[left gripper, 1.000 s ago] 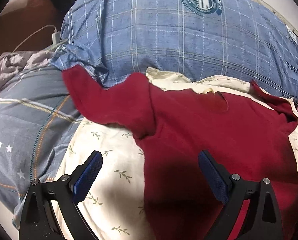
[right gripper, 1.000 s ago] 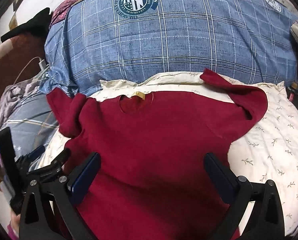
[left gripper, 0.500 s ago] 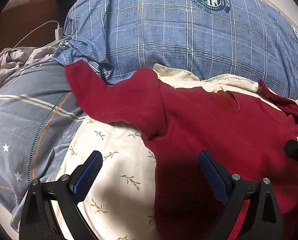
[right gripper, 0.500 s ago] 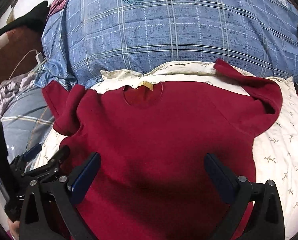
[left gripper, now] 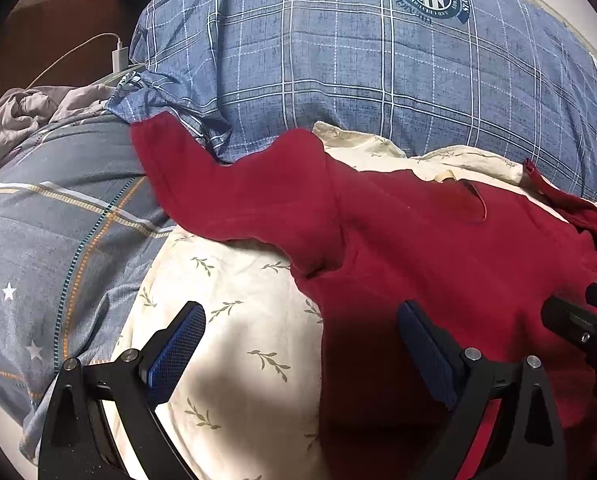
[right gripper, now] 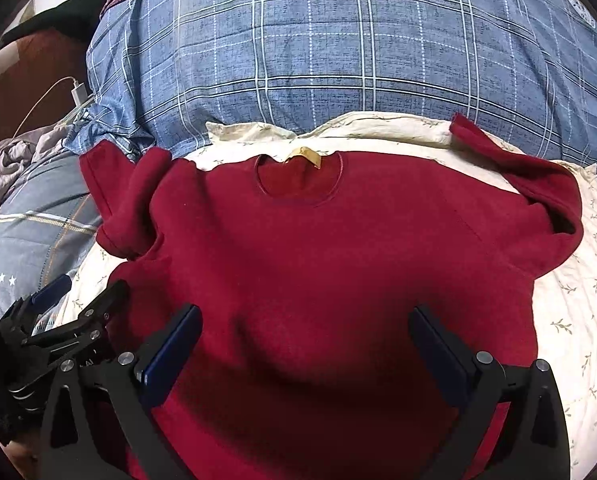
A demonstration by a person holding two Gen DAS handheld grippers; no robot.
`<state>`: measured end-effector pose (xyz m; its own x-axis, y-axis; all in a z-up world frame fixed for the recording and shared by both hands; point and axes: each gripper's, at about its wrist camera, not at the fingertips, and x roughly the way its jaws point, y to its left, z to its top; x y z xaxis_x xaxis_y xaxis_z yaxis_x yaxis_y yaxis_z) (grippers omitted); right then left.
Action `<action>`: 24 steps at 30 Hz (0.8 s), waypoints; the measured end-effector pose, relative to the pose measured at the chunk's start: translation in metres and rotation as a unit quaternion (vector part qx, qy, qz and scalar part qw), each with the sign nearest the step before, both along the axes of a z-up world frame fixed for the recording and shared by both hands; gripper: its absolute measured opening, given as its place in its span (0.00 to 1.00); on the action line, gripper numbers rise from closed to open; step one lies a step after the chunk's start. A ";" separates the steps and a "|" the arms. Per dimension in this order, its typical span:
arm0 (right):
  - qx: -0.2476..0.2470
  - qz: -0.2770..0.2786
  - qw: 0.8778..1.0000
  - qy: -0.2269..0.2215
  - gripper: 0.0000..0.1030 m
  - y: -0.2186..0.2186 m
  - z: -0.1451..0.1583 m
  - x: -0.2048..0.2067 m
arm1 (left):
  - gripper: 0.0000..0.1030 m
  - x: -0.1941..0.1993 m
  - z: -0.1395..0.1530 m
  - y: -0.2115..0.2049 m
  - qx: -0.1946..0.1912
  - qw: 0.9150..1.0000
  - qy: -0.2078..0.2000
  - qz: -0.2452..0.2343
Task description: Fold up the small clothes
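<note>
Left wrist view first: my left gripper (left gripper: 300,354) hangs with its jaws spread wide and nothing between them, over the seam where the cream leaf-print pillow (left gripper: 234,320) meets the red sweater (left gripper: 438,264). The sweater lies face up across that pillow, neck hole away from me, hem toward me. Its left sleeve (left gripper: 218,188) runs out to the left, off the pillow and onto the grey striped bedding (left gripper: 50,232), with the cuff touching the blue plaid duvet (left gripper: 338,60).

I judge the knit soft, light and limp — it will drape and drag rather than hold a crease, so I would pinch a doubled edge at the cuff or the shoulder seam, not the flat middle.

Right wrist view: my right gripper (right gripper: 304,350) is also wide open and empty, poised above the lower chest of the sweater. The right sleeve (right gripper: 538,184) is bent back on itself near the pillow's far corner.

Room is tight at the top, where the duvet bulges against the collar; the pillow is crowned, so cloth may slide off either side. Open cream surface shows to the right of the body — 1 clear place to work a fold.
</note>
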<state>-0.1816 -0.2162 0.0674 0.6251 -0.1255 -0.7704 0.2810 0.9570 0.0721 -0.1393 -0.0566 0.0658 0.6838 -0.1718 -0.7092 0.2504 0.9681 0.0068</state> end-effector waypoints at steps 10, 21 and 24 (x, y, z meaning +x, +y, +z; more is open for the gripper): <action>0.012 -0.001 1.000 0.011 0.99 0.000 -0.009 0.006 | 0.94 0.002 -0.003 0.001 -0.004 1.000 0.003 0.002; 0.017 0.012 1.000 0.004 0.99 0.001 -0.011 0.014 | 0.94 0.008 -0.007 -0.002 -0.001 1.000 0.008 -0.003; 0.021 0.009 1.000 0.005 0.99 0.002 -0.014 0.015 | 0.94 0.010 -0.007 0.000 -0.006 1.000 0.011 -0.003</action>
<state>-0.1666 -0.2141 0.0535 0.6190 -0.0810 -0.7812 0.2641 0.9582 0.1099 -0.1292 -0.0566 0.0593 0.6662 -0.1853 -0.7224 0.2567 0.9664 -0.0112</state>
